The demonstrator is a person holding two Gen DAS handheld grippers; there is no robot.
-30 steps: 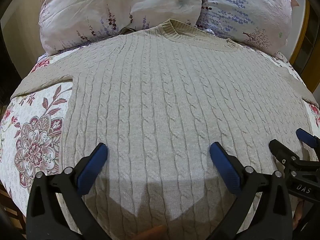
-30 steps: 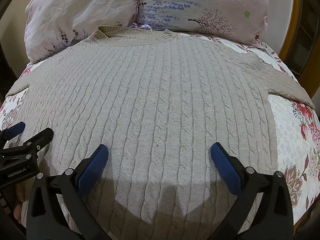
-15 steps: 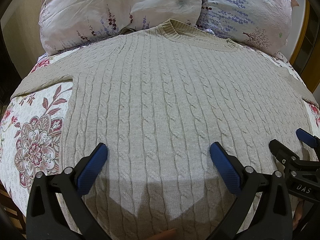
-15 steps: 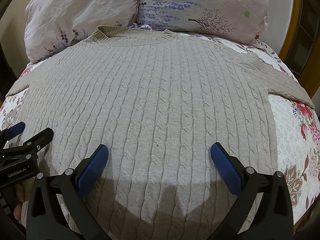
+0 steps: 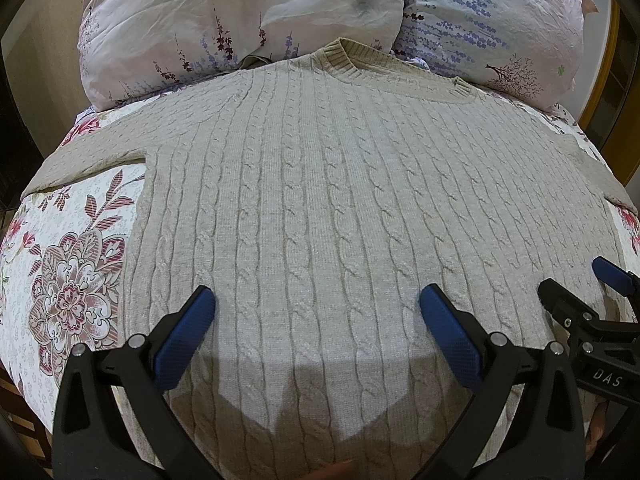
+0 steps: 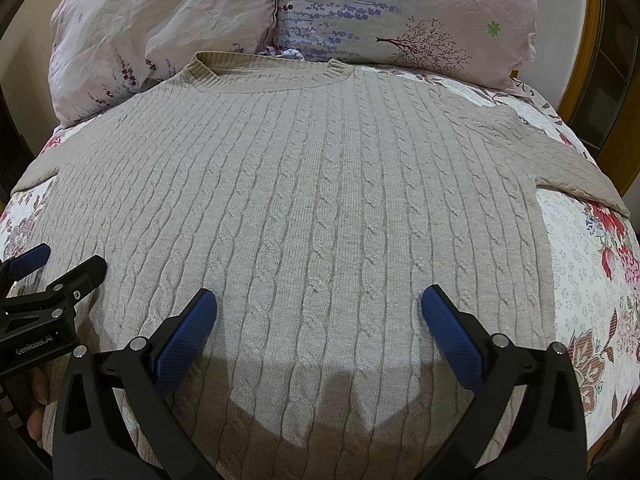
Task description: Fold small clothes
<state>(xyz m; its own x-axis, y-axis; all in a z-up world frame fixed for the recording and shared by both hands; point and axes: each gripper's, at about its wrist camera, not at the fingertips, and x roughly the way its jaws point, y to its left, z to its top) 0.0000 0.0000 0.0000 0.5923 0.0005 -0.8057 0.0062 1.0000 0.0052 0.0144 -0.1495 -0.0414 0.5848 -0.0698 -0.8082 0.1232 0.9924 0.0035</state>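
Observation:
A beige cable-knit sweater point(image 5: 320, 200) lies flat and face up on the bed, collar towards the pillows, sleeves spread to both sides; it also fills the right wrist view point(image 6: 312, 208). My left gripper point(image 5: 316, 320) is open and empty, held above the sweater's lower left part. My right gripper point(image 6: 318, 320) is open and empty above the lower right part. Each gripper shows at the edge of the other's view: the right gripper point(image 5: 580, 292) and the left gripper point(image 6: 60, 264). The sweater's hem is hidden below the frames.
Two floral pillows point(image 5: 248, 20) point(image 6: 400, 12) lie at the head of the bed, just past the collar. The flowered bedsheet point(image 5: 68, 280) point(image 6: 592, 280) shows on both sides of the sweater. A wooden frame point(image 6: 592, 40) stands at the right.

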